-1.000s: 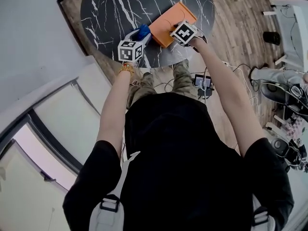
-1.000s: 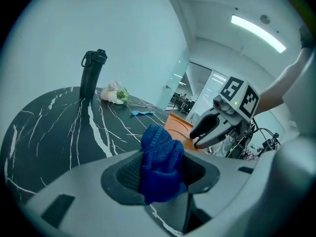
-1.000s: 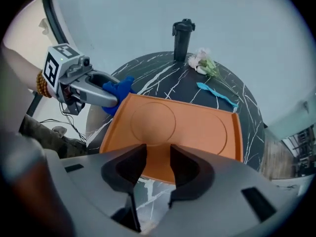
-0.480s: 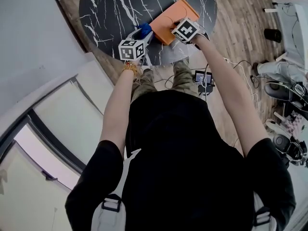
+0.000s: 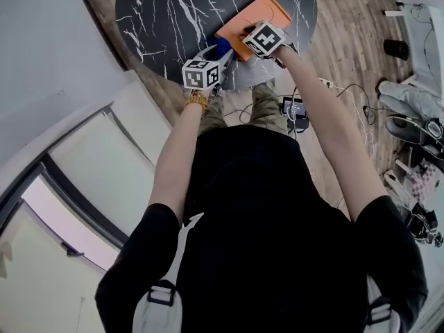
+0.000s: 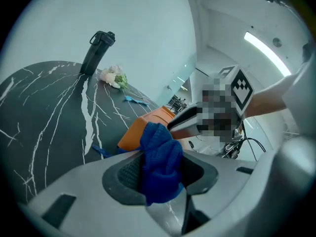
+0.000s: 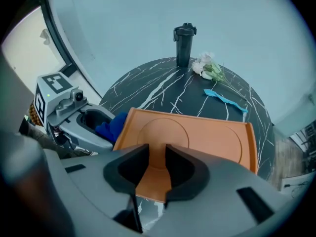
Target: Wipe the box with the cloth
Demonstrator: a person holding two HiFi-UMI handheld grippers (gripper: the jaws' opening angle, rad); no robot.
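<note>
- While the person stands at the near edge of the round black marble table, both bare forearms reach forward and down over it, the left arm almost straight, the right arm angled in from the other side.
- A bead bracelet sits on the left wrist, just behind the marker cube.
- The left gripper slants gently downward towards the box's left near corner. Its jaws have just been closing and now pinch a bunched blue cloth, which bulges out above and below the pads.
- The cloth lies against the left end of the orange box, at the corner nearest the person.
- The right gripper points steeply down at the box's near long edge, its marker cube hanging over that edge in the head view.
- Its jaws have just been closing and now stand narrow, clamped on the box's near rim, with the orange edge showing between the two dark pads.
- The box is flat and shallow with a round recess pressed into its top, and lies on the near part of the table.
- At the table's far side stand a black bottle, a small bunch of white flowers and a light blue strip, all well apart from the box.
</note>
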